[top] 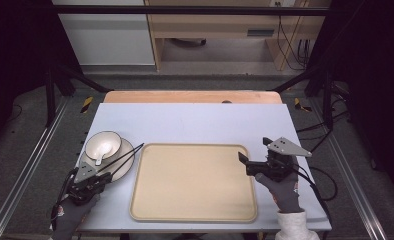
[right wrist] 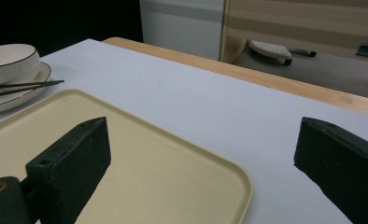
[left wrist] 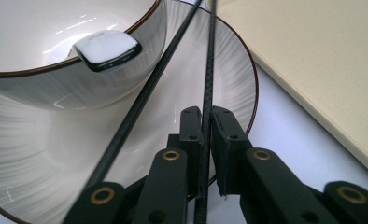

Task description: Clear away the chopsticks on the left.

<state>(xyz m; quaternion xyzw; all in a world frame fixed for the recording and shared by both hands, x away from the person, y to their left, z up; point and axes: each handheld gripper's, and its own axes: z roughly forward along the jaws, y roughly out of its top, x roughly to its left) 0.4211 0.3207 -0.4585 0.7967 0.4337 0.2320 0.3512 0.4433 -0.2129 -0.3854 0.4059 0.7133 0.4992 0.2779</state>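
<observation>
— Left of the beige tray [top: 193, 182], what sits on the table [top: 195, 122]?

— A pale plate [top: 122, 170] with a dark rim line, touching or just beside the tray's left edge. A bowl [top: 103, 144] stands on the plate's far part, and a white spoon [top: 101, 152] rests in it, its handle end poking over the near rim.

— And the chopsticks?

— Two black chopsticks [top: 125, 157] lie across the plate, tips reaching toward the tray's far-left corner. The left tongs [left wrist: 206, 126] are narrowed onto one chopstick [left wrist: 208, 93], which runs between the two jaws; the second chopstick [left wrist: 140, 100] lies free just beside them, slanting toward the bowl.

— Where are the right tongs?

— The right tongs [top: 252, 157] hover at the tray's right edge, held by a gloved hand [top: 284, 187], jaws spread wide with nothing between them. Through the gap the tray's corner and the bare table show.

— Any writing to read?

— None legible on tray, plate or bowl. The glove carries a small mark, too small to tell.
</observation>
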